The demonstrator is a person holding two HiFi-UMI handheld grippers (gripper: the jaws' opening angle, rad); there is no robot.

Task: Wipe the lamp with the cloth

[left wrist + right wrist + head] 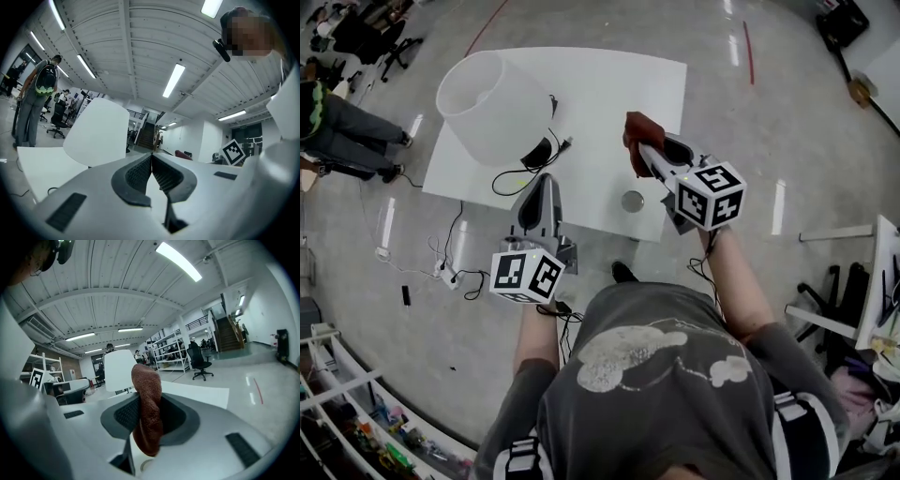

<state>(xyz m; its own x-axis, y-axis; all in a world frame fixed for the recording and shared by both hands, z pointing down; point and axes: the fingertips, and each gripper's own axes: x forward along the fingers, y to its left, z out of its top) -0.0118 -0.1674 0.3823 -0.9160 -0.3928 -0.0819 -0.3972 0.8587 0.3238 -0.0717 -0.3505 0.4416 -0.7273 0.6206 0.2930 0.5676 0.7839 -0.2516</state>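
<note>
**Cloth clamped, lamp apart**

Over the table's [619,89] near edge, the left gripper [542,184] has its jaws pressed together, empty. Just beyond, the right gripper [643,150] pinches the brown cloth [639,128]. The white lamp [492,105] stands at the table's far left.

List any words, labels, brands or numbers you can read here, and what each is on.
None readable.
Cubes on left gripper and right gripper: black-and-white square patterns, no letters.
Person's grey T-shirt: pale graphic, no words.
Distant small green sign: too small to read.
Unmarked: white fabric lampshade, reddish-brown woven cloth.
</note>
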